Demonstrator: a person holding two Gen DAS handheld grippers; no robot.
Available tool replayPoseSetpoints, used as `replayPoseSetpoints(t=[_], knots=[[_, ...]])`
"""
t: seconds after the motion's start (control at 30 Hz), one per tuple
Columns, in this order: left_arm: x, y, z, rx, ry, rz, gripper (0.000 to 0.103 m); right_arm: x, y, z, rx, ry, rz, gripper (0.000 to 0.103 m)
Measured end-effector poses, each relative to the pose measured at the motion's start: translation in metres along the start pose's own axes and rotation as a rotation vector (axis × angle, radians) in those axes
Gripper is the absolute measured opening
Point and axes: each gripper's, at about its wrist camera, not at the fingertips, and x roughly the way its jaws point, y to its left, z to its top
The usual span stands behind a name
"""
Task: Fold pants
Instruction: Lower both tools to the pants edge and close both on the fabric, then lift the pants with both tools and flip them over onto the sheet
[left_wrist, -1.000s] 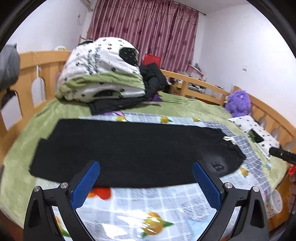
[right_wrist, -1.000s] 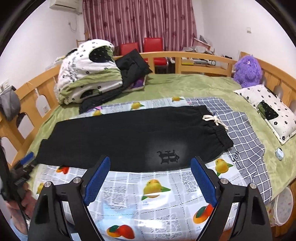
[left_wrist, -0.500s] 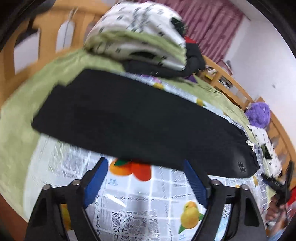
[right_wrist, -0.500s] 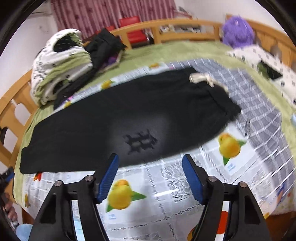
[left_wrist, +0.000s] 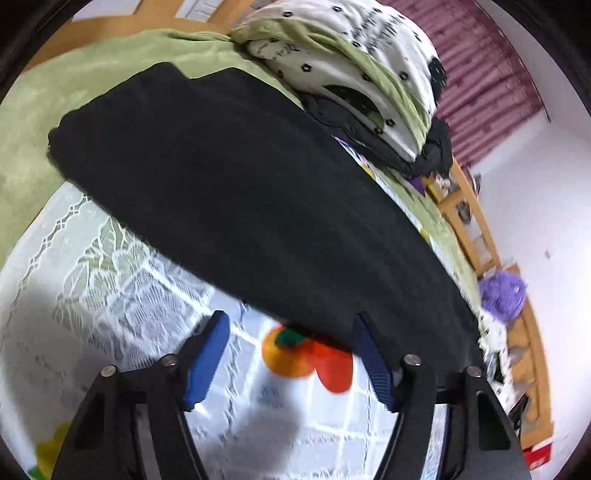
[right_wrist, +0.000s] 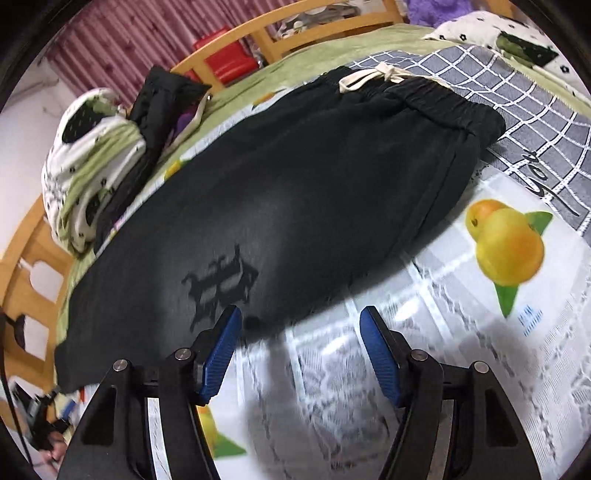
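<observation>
Two grippers are yours to watch, and neither has anything in it. Your left gripper (left_wrist: 290, 341) hangs just short of the near edge of the black pants (left_wrist: 236, 192); its jaws have just been closing but stand apart, with only the fruit-print sheet (left_wrist: 122, 295) and the very hem of the cloth between the blue pads. Your right gripper (right_wrist: 301, 338) stands spread too, after narrowing a moment back, and its left pad sits at the pants' (right_wrist: 295, 177) near edge beside the dark logo (right_wrist: 221, 284); whether that pad touches the fabric you cannot tell through the blur. The pants lie flat and lengthwise across the sheet, waistband and cream drawstring (right_wrist: 373, 77) toward the grey checked cloth (right_wrist: 524, 110). From the left wrist view the waist end is cut off behind the right finger, and the sheet near the fingers is smeared. A folded quilt (left_wrist: 354, 70) partly hides a dark garment beneath it. At the lower left rim of the right wrist view, a hand with the other gripper is barely legible.
</observation>
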Motion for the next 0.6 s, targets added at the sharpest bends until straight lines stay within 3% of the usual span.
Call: replayPoseSetpoints(t=[0.17,0.2,0.23,0.27,0.3,0.33,0.43,0.6], knots=[[0.016,0.002,0.018,-0.05,-0.008,0.012,0.059,0.014,-0.004,0.019,0.07,-0.007,0.047,0.066],[0.018,0.002,0.021,-0.057,-0.008,0.016,0.054,0.017,-0.003,0.023,0.077,-0.012,0.034,0.065],[0.02,0.002,0.023,-0.062,-0.009,0.026,0.05,0.019,-0.002,0.025,0.079,-0.013,0.013,0.056],[0.022,0.001,0.025,-0.069,-0.006,0.049,0.035,0.021,-0.001,0.027,0.077,-0.015,-0.026,0.041],[0.022,0.002,0.027,-0.073,-0.004,0.056,0.014,0.023,0.001,0.028,0.07,-0.014,-0.055,0.032],[0.021,0.001,0.03,-0.074,-0.007,0.058,0.007,0.022,0.001,0.029,0.067,-0.011,-0.058,0.024],[0.009,-0.01,0.041,-0.029,-0.042,0.031,0.008,0.01,0.005,0.037,0.062,-0.029,-0.025,0.015],[-0.01,-0.057,0.074,0.111,-0.143,0.012,0.008,-0.02,0.04,0.072,-0.018,-0.108,0.046,0.013]])
